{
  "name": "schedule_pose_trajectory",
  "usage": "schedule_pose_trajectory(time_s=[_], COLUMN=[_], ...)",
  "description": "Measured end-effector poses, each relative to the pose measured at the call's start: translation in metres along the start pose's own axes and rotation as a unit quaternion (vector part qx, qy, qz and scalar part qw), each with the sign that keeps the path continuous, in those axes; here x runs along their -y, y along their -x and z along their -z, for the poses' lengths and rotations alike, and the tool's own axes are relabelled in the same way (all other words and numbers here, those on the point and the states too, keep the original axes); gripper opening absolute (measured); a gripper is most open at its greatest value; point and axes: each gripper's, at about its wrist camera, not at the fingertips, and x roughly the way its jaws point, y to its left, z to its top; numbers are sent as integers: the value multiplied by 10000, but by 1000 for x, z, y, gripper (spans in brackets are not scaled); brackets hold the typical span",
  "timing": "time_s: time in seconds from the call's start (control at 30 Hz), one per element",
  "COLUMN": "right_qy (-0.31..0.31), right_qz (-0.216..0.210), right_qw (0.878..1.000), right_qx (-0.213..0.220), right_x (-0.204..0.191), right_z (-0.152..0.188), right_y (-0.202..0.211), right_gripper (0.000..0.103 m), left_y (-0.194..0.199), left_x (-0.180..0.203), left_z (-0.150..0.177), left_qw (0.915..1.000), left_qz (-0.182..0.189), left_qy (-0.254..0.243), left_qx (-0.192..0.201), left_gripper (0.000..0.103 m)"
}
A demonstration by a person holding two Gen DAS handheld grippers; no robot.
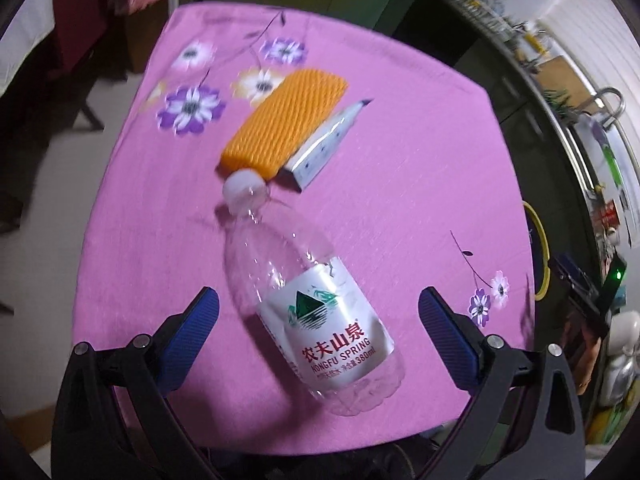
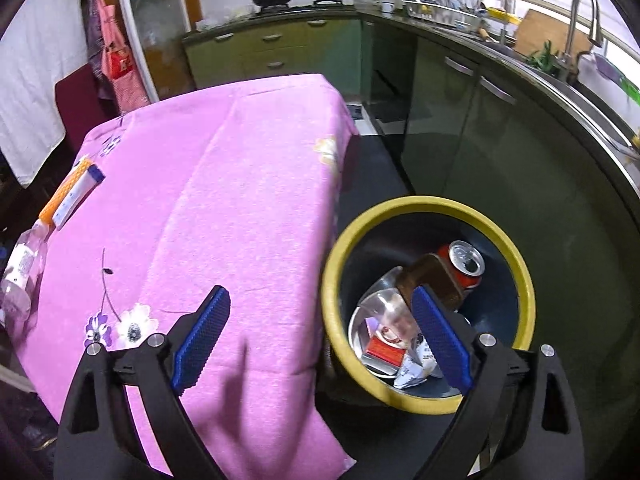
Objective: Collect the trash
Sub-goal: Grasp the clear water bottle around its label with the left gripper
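Note:
An empty clear water bottle (image 1: 308, 300) with a white label lies on the pink tablecloth (image 1: 400, 200), cap toward an orange foam net sleeve (image 1: 286, 120) and a white toothpaste tube (image 1: 328, 140). My left gripper (image 1: 318, 300) hangs open above the bottle, its blue pads either side of it without touching. My right gripper (image 2: 322, 298) is open and empty over the table's edge and a yellow-rimmed bin (image 2: 332, 264). In the bin lie a red can (image 2: 464, 262), a brown bottle (image 2: 432, 280), a clear cup (image 2: 390, 312) and wrappers. The bottle (image 2: 20, 272), sleeve (image 2: 60, 196) and tube (image 2: 80, 192) show at far left.
The bin stands on the dark floor beside the table's right edge. Green kitchen cabinets (image 2: 460, 112) and a counter with a sink tap (image 2: 580, 12) run behind and to the right. A maroon chair (image 2: 76, 104) stands at the table's far left.

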Motion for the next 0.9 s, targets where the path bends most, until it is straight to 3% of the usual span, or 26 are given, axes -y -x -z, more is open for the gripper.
schedule_pose_trajectory(time_s=[0.23, 0.47, 0.6, 0.77, 0.9], right_qy=[117, 214, 224, 234, 235], right_qz=[-164, -273, -344, -424, -463], right_qw=[9998, 9994, 9991, 9988, 9986], right_qx=[-17, -98, -117, -121, -115], right_x=[-11, -16, -14, -15, -14], right_z=[1, 5, 5, 7, 10], right_y=[-5, -13, -18, -22, -23], right_gripper=[91, 92, 92, 92, 92], left_y=[-21, -40, -49, -61, -64], left_x=[4, -6, -11, -16, -19], left_z=[-13, -18, -19, -15, -17], left_qw=[9944, 9849, 9802, 9728, 9720], left_qz=[-193, -438, -424, -418, -387], left_qy=[558, 1075, 1267, 1487, 1527], left_qx=[-881, -1287, -1459, -1724, -1741], left_gripper=[95, 93, 79, 76, 66])
